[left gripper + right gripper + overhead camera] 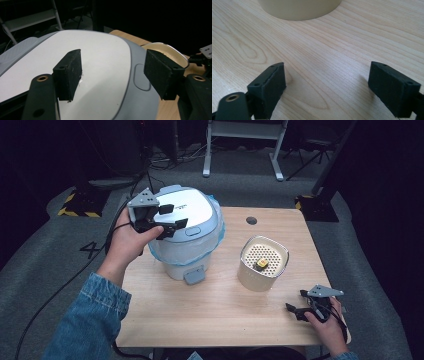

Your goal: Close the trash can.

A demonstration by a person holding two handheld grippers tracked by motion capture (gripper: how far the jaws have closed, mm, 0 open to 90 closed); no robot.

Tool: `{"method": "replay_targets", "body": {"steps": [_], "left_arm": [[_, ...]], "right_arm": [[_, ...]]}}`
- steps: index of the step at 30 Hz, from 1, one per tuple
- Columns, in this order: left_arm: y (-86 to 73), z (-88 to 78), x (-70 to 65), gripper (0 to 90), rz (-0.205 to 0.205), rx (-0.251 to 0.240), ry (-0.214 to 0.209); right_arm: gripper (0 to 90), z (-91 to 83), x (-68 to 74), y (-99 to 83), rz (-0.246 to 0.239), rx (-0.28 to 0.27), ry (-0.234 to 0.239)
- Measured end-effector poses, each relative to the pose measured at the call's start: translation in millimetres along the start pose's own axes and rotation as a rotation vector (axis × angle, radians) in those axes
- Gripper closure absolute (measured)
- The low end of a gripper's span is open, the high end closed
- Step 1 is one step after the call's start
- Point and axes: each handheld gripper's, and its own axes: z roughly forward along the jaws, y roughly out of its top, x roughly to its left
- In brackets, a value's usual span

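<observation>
A white and grey rice cooker [187,227] stands at the table's back left with its lid shut, and a pale blue film wraps its body. My left gripper [172,218] hovers open just above the lid's left side. In the left gripper view its jaws [112,67] straddle the white lid [100,57], with the lid's oval button [142,77] near the right jaw. My right gripper [296,301] rests open low at the front right. Its jaws [328,77] hold nothing over bare wood.
A cream container [263,264] with a perforated insert and a small yellow and black object [261,264] stands right of the cooker; its base [299,8] lies ahead of the right gripper. A dark round hole [251,220] marks the wooden table [210,310]. Dark floor surrounds it.
</observation>
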Motion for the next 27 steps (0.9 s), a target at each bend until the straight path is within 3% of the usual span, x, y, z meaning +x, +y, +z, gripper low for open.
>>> {"method": "replay_targets", "body": {"steps": [3, 7, 12, 17, 27], "left_arm": [[-2.5, -13.6, -6.5, 30.0, -0.016, -0.021, -0.017], [-10.4, -26.1, -17.8, 29.8, -0.006, -0.004, 0.000], [-22.7, -40.3, -31.0, 29.9, -0.020, 0.017, 0.003], [-39.0, -49.3, -40.4, 29.8, -0.033, 0.029, 0.037], [-72.0, -59.3, -44.0, 29.8, -0.057, 0.055, 0.091]], "right_arm": [[14.6, 0.0, -0.2, 0.0, -0.001, 0.000, 0.002], [14.6, 0.0, -0.3, 0.1, -0.001, 0.000, 0.003], [14.4, 0.7, -2.2, 0.6, -0.013, -0.001, 0.020], [14.3, 1.2, -3.7, 1.0, -0.026, 0.001, 0.028], [13.7, 5.3, -5.4, 4.7, -0.032, 0.001, 0.041]]}}
